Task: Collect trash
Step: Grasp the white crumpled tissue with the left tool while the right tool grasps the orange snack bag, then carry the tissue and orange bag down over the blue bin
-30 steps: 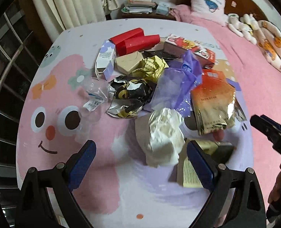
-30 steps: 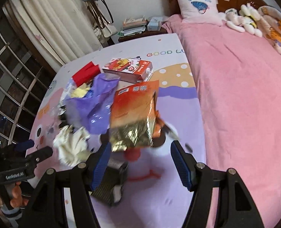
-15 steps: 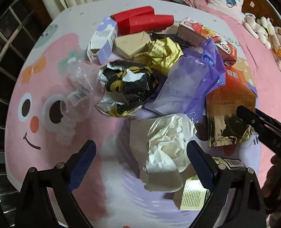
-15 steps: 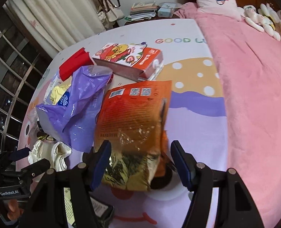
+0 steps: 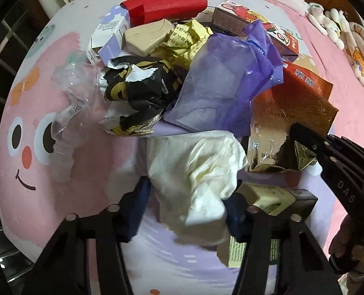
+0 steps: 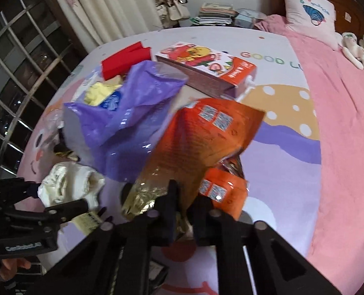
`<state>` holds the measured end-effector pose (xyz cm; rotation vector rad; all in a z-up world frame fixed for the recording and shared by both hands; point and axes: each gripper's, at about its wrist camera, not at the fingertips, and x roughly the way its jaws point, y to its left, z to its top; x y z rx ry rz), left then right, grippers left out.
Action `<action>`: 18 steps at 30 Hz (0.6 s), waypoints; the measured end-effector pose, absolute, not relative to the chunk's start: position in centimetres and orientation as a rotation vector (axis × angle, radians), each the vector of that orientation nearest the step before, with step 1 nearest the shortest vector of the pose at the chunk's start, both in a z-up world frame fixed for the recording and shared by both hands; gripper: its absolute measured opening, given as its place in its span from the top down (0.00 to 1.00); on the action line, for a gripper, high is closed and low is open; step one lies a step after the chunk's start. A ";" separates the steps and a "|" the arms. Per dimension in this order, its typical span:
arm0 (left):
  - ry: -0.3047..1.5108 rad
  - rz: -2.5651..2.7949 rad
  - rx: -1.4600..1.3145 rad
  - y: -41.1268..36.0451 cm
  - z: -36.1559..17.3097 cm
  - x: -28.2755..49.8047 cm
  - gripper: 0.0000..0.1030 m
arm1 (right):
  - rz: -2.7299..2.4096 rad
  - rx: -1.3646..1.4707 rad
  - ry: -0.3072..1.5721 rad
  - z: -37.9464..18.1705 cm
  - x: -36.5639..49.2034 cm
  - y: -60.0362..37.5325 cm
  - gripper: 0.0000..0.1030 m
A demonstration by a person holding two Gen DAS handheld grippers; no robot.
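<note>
Orange wrapper [image 6: 201, 145] clamped in right gripper [image 6: 184, 211]

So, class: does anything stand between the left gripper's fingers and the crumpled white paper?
Nothing visible does. The crumpled white paper already sits between the left gripper fingers, which are closing on it.

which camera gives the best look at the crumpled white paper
The left wrist view: the white paper fills its centre, between the closing jaws of the left gripper. The right wrist view shows only a small part at its left edge, partly behind that gripper.
</note>
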<state>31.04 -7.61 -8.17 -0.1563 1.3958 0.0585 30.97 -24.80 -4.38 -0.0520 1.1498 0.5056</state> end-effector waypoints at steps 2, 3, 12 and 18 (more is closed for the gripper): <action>1.377 0.053 -0.168 -7.5 -7.7 30.7 0.58 | 0.515 -0.036 1.134 -3.7 30.5 -24.8 0.95; 1.369 0.050 -0.175 -7.2 -7.5 30.6 0.63 | 0.518 -0.026 1.130 -3.3 30.4 -24.8 0.95; 1.300 0.048 -0.236 -4.5 -4.8 28.1 0.78 | 0.495 0.004 1.075 0.4 28.5 -25.0 0.95; 1.234 0.035 -0.207 -2.4 -2.0 25.9 0.78 | 0.458 0.006 1.021 3.2 25.8 -24.5 0.95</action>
